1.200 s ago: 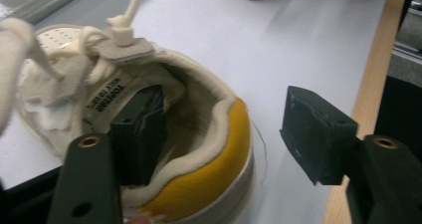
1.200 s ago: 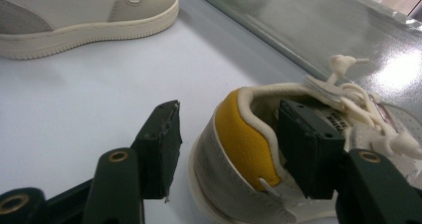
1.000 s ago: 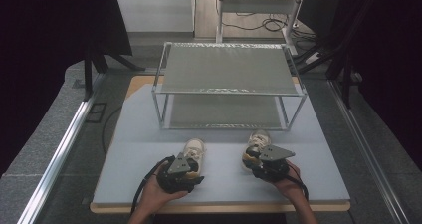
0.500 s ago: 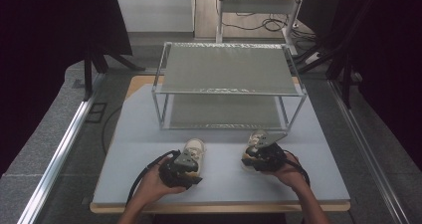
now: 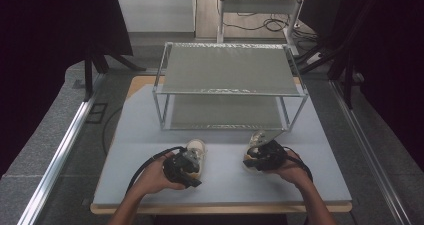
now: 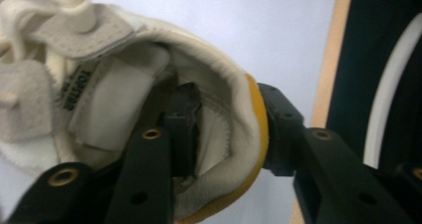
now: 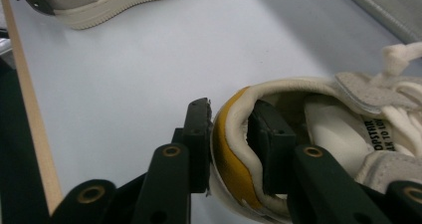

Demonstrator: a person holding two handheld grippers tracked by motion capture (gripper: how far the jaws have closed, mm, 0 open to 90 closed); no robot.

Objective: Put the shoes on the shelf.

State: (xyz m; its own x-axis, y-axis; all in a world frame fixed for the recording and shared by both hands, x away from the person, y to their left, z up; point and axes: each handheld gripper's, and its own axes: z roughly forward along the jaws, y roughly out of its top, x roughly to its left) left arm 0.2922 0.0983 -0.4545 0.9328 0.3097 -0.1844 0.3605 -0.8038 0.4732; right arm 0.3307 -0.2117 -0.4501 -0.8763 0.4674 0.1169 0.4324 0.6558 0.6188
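Note:
Two cream sneakers with yellow heel patches lie on the table, toes toward the rack. In the high view my left gripper [image 5: 184, 166] is at the heel of the left sneaker [image 5: 196, 147], and my right gripper [image 5: 266, 157] is at the heel of the right sneaker [image 5: 256, 139]. Seen from the left gripper view, my left gripper [image 6: 229, 102] is shut on the left sneaker [image 6: 114, 89]'s heel wall, one jaw inside and one outside. The right gripper [image 7: 229, 112] pinches the right sneaker [image 7: 348, 114]'s heel the same way. The left sneaker's sole [image 7: 114, 2] appears at the top left.
A two-tier metal rack [image 5: 230, 70] stands across the far half of the pale table [image 5: 225, 185], just beyond the sneakers' toes. The table's wooden front edge [image 7: 30, 109] runs close behind my grippers. Cables trail from both grippers.
Both hands have turned and shifted slightly at the sneakers' heels. The sneakers lie about where they were.

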